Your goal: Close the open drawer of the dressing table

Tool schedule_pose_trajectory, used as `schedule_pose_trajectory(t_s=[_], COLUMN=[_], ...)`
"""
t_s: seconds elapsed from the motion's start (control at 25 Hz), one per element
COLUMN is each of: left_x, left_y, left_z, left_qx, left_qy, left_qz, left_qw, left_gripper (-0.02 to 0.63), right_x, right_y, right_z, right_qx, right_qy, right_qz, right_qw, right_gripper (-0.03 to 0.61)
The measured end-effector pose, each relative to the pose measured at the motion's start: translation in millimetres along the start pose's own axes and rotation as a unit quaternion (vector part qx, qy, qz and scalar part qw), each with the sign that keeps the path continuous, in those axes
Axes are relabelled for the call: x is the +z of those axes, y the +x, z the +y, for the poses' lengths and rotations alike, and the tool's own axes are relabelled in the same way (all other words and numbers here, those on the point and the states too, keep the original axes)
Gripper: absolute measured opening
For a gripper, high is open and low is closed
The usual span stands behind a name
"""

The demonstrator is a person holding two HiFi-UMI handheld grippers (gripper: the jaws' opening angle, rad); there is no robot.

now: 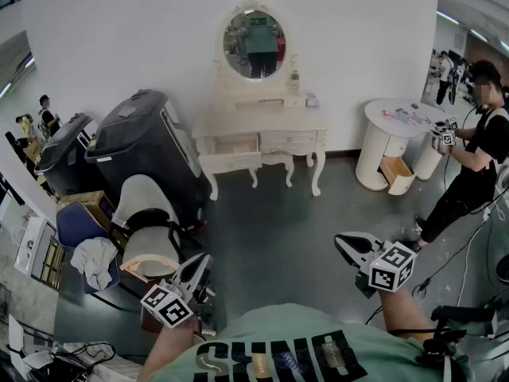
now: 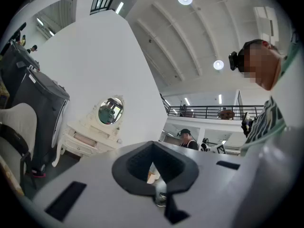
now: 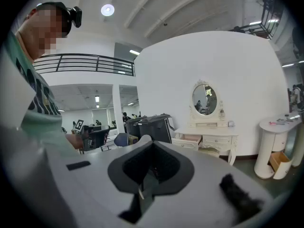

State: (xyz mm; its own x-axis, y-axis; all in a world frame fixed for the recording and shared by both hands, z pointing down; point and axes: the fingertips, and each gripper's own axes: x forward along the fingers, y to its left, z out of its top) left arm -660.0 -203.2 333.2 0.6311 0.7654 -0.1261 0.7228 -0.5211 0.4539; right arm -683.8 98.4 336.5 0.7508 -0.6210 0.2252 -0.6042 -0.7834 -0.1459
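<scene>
Item, nearest, at 7 o'clock of the head view: left gripper [image 1: 196, 267], jaws closed together, nothing between them. Item, at 5 o'clock: right gripper [image 1: 343, 243], jaws likewise shut tight and empty, pointed a little downward across the floor [image 1: 278, 229]. Both are held low and close to the wearer's body. Item, middle ground at 9 to 10 o'clock: one cream chair [image 1: 147, 205] with dark straps, backed by two large black cases [image 1: 147, 138], standing just beside the table's 9 o'clock end. Item, at 2 o'clock: round white stand [image 1: 372, 156] with its own lower drawer hanging out, and at 3 o'clock a person [image 1: 477, 153] working with another pair of grippers; neither belongs to the task. Item, farthest, at 12 o'clock against the white wall [image 1: 119, 38]: cream dressing table [image 1: 306, 126] with oval mirror [image 1: 253, 44]. Its drawer [image 1: 236, 145], on the 9 o'clock side of the front, stands pulled out, while the drawer on the 3 o'clock side sits flush. Status, as judged: approach stage. Nothing has been touched, and the drawer is well apart from either gripper, with bare floor between. The next move calls for walking toward 12 o'clock, keeping clear of the cases at 10 o'clock, setting closed jaws square against the drawer front, and pushing straight toward the wall until the front lines up with its neighbour.
</scene>
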Motion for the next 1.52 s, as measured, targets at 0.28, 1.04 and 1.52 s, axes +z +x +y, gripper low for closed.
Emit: schedule_pose_trajectory(t_s=[0.28,1.04,1.52], left_x=[-10.1,-43.6,-73.5], left_y=[7.1,91.5,154.0], left_z=[-6.3,-48.6,-85.5], left_qx=[-0.023,-0.036,-0.042], left_qy=[-0.005,-0.019,-0.004], left_qz=[0.014,0.018,0.043], left_qw=[0.9996,0.999,0.9982], left_gripper=[0.006,0.006,0.006], right_x=[-4.0,-9.4,-33.9], right_y=[-5.8,-75.0,-115.5], right_z=[-4.3,-80.9,-134.7], right_qx=[-0.01,-0.016,-0.014], right_qy=[-0.005,0.038,0.082], right_qz=[-0.001,-0.016,-0.023], right_qw=[1.0,0.999,0.996], right_gripper=[0.011,0.011,0.011])
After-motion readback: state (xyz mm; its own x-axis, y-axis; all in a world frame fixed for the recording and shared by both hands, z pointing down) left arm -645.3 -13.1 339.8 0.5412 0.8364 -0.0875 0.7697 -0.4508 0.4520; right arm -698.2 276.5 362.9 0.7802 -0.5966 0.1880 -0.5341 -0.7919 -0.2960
